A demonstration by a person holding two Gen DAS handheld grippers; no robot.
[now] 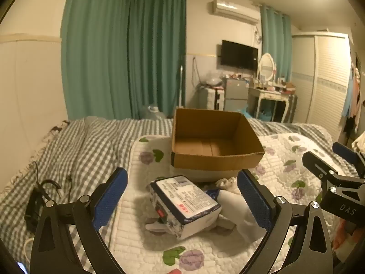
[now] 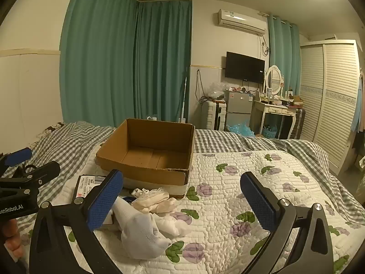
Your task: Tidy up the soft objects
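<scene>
Starting w/ the tissue pack [image 1: 184, 203] looks right: it lies on the bed just in front of the box [image 1: 212, 141], between the left gripper [image 1: 182, 196] pads, jaws wide, nothing held. Close across its narrow sides, firm but not crushing, lift clear of the box wall. Right gripper [image 2: 182, 203] also wide, empty, over the socks [image 2: 141, 233]. Count: 1 box, 1 pack, approx. 3 white/cream socks, pile too tangled to tell.

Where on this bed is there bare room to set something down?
The floral quilt right of the cardboard box is bare out to the checked blanket. The box's floor is bare too. In front of the box it is crowded: white socks, cream cloth and a tissue pack.
</scene>
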